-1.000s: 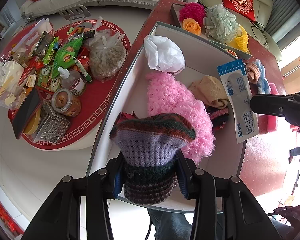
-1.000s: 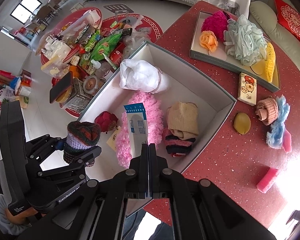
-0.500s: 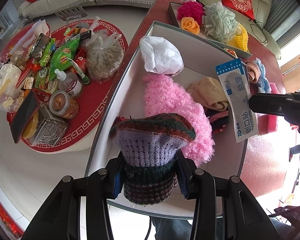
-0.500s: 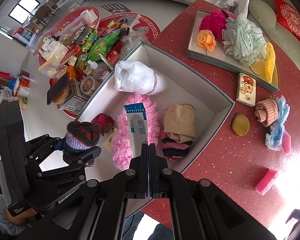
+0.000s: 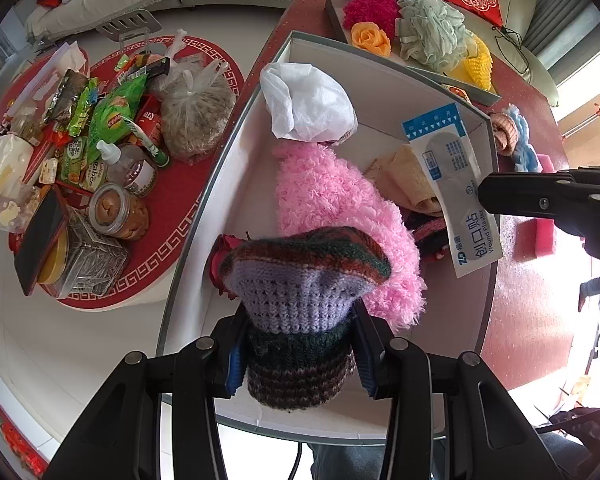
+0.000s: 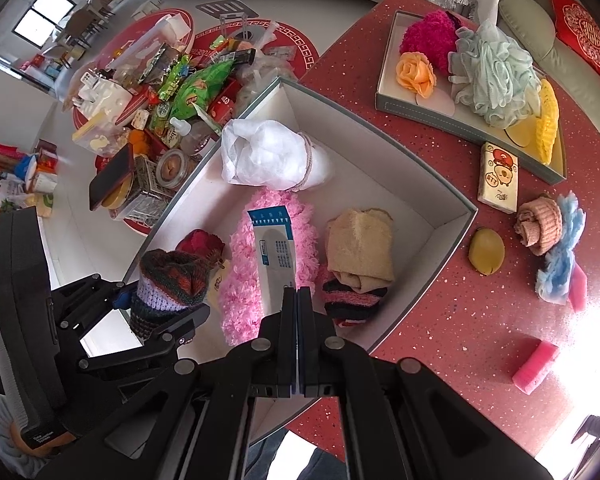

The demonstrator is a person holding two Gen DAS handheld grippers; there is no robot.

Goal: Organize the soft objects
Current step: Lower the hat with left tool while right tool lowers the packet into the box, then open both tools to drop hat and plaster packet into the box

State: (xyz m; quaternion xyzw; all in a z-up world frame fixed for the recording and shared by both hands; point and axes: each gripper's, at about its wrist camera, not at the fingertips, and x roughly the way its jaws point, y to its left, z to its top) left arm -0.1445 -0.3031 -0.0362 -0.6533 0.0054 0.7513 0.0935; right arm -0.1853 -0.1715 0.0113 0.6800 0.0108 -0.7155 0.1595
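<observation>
Plainly, left tongs (image 5: pixel 298 354) clench the knitted hat (image 5: pixel 300 304) while right tongs (image 6: pixel 297 308) pinch the plaster packet (image 6: pixel 276 254).

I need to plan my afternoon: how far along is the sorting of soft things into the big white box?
Partway, it seems. Already in the white box: a pink fluffy piece, a tan cloth and a white bag. In hand: the left hand-held gripper clamps a knitted hat; the right hand-held gripper pinches a plaster packet. Left on the red table: a pink knit roll, blue fluff and a pink sponge.
</observation>
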